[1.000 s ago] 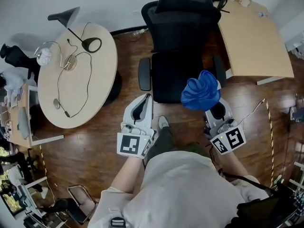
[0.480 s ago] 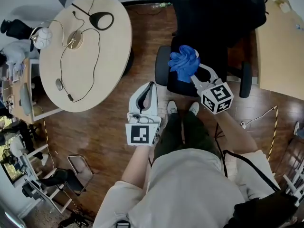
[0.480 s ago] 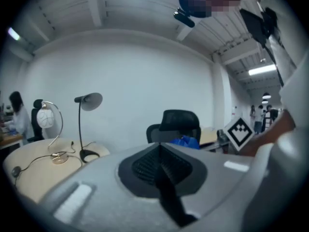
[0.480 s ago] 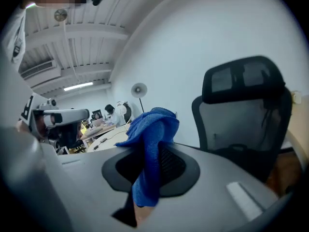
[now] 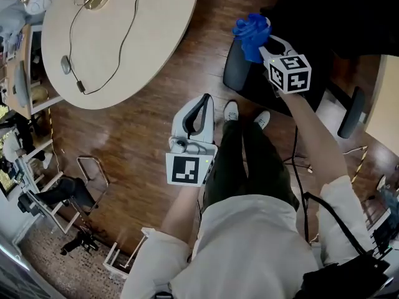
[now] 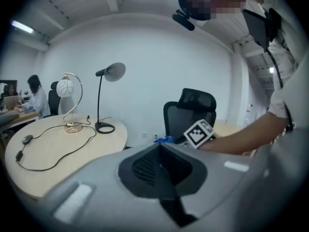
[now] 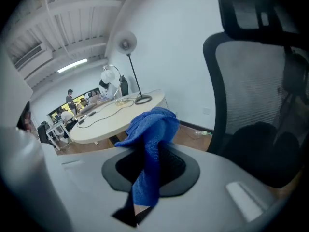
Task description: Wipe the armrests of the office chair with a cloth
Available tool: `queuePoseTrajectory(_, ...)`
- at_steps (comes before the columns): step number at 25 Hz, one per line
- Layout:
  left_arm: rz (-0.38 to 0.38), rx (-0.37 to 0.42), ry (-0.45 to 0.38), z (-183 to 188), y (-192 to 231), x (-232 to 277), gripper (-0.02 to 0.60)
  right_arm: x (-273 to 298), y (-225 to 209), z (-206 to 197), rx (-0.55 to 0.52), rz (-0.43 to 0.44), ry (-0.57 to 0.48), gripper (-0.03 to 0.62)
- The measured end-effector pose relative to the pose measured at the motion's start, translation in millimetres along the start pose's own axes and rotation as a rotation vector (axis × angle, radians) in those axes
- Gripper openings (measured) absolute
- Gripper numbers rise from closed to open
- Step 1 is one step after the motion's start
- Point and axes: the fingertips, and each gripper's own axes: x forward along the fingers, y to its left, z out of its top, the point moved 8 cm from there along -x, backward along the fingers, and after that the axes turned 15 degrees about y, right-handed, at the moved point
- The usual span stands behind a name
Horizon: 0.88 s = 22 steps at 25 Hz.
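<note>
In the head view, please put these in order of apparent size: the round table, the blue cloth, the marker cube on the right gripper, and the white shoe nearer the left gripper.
1. Round table, by far the largest.
2. Blue cloth and the marker cube beside it look about alike; I would not rank them.
3. White shoe, the smallest.

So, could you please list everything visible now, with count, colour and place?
office chair: one, black, ahead of the person
armrests: two, black, either side of the seat
cloth: one, blue, over the table-side armrest
round table: one, beige, upper left
desk lamp: one, black, on the round table
globe lamp: one, white, on the round table
cable: one, black, across the round table
desk: one, beige, right edge
floor: brown wood
shoes: two, white
left hand-held gripper: shut, empty
right hand-held gripper: shut on the cloth
</note>
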Motion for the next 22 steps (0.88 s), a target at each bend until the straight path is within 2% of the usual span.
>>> queuePoseTrajectory(4, 0.006, -0.016, 0.031, -11.9, 1.1, -7.0, -0.009, 35.9, -8.9, 8.2, -0.013, -0.023, 0.111, 0.069)
queuePoseTrajectory(8, 0.045, -0.001, -0.016, -7.6, -2.1, -12.9, -0.009, 32.6, 1.1, 2.0, 0.009, 0.009, 0.12, 0.069)
queuePoseTrajectory(12, 0.019, -0.012, -0.034, 2.6, -5.1, -4.5, -0.009, 7.6, 58.8, -37.3, 0.011, 0.103, 0.116, 0.069)
queuePoseTrajectory(15, 0.0, -0.008, -0.043, 10.2, -8.7, 1.5, -0.009, -10.7, 113.8, -85.5, 0.027, 0.206, 0.168, 0.069)
queuePoseTrajectory(17, -0.007, 0.002, -0.041, 12.5, -10.2, 5.5, -0.009, -12.6, 136.0, -108.1, -0.001, 0.225, 0.193, 0.069)
queuePoseTrajectory(19, -0.016, 0.016, -0.031, 13.0, -11.4, 8.3, -0.009, -12.9, 142.5, -115.8, 0.01, 0.22, 0.178, 0.069)
queuePoseTrajectory(22, -0.041, 0.05, -0.009, 14.8, -18.2, 13.0, -0.009, -31.1, 136.6, -105.6, 0.052, 0.186, 0.087, 0.069)
